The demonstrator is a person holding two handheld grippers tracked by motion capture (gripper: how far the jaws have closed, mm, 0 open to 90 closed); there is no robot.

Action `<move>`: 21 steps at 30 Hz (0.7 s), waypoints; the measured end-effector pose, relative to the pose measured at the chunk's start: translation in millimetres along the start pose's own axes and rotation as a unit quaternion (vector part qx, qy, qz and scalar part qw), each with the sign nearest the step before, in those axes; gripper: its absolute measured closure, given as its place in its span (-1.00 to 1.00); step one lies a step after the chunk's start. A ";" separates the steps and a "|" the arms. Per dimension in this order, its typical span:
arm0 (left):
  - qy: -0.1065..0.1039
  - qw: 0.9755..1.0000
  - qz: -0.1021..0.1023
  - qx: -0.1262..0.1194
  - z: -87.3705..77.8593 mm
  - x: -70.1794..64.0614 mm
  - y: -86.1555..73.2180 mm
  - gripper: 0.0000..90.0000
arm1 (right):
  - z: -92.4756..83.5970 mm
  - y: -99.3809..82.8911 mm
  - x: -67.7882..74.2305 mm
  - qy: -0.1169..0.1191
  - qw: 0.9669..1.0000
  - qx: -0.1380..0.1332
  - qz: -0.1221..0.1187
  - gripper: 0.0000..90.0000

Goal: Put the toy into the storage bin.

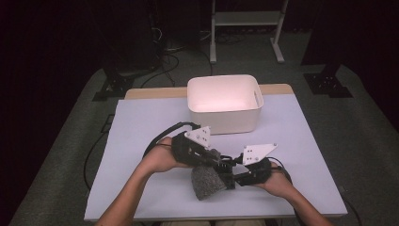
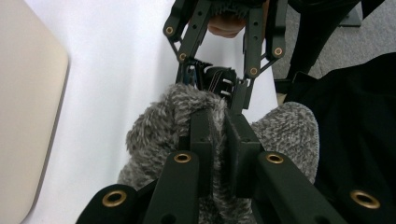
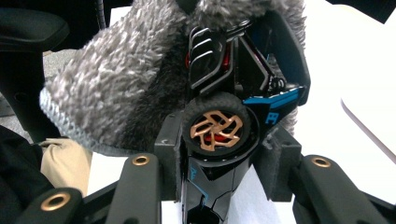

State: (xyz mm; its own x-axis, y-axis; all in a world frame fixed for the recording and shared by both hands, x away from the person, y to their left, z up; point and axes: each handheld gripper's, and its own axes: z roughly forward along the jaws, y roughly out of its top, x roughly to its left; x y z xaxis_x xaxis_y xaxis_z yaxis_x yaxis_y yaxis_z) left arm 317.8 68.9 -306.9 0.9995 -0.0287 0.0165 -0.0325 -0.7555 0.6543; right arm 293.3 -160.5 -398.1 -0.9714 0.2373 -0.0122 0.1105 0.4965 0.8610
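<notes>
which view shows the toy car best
The right gripper view: the toy car sits close up between that gripper's jaws, wheel and blue trim clear. The left gripper view catches a dark part of it behind the grey fuzzy sock. The high view shows a small dark shape.

The white bin [image 1: 224, 101] blocks my way ahead. The table [image 1: 136, 122] lies open to my left and right, where I could pass.

Near the front edge of the desk [image 1: 141, 127], the left gripper [image 1: 212, 160] and right gripper [image 1: 230, 170] meet over a grey fuzzy sock [image 1: 205, 181] and a small dark toy car [image 1: 225, 165]. A white bin [image 1: 225, 117] sits farther back, at the middle.
</notes>
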 end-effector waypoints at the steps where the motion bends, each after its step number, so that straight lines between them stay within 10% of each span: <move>1: -0.005 1.000 0.000 -0.001 0.4 -0.4 1.5 0.85 | 0.5 0.4 0.3 0.000 1.000 0.000 0.000 0.26; 10: -0.022 1.000 0.022 0.000 12.9 1.2 24.5 0.85 | 9.6 5.7 2.4 0.002 1.000 0.003 -0.012 0.26; 21: -0.011 1.000 -0.001 -0.010 3.8 3.8 2.1 0.84 | -5.7 -4.2 -3.7 0.003 1.000 -0.004 0.009 0.26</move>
State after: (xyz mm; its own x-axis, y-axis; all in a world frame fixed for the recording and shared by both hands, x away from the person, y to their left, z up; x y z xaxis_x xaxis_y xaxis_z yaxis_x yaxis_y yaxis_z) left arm 321.5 64.7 -308.3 0.9991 -0.0420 -0.0016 -0.0302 -0.7428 0.6688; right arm 295.2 -168.3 -398.8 -0.9703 0.2419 0.0060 0.1262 0.4847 0.8655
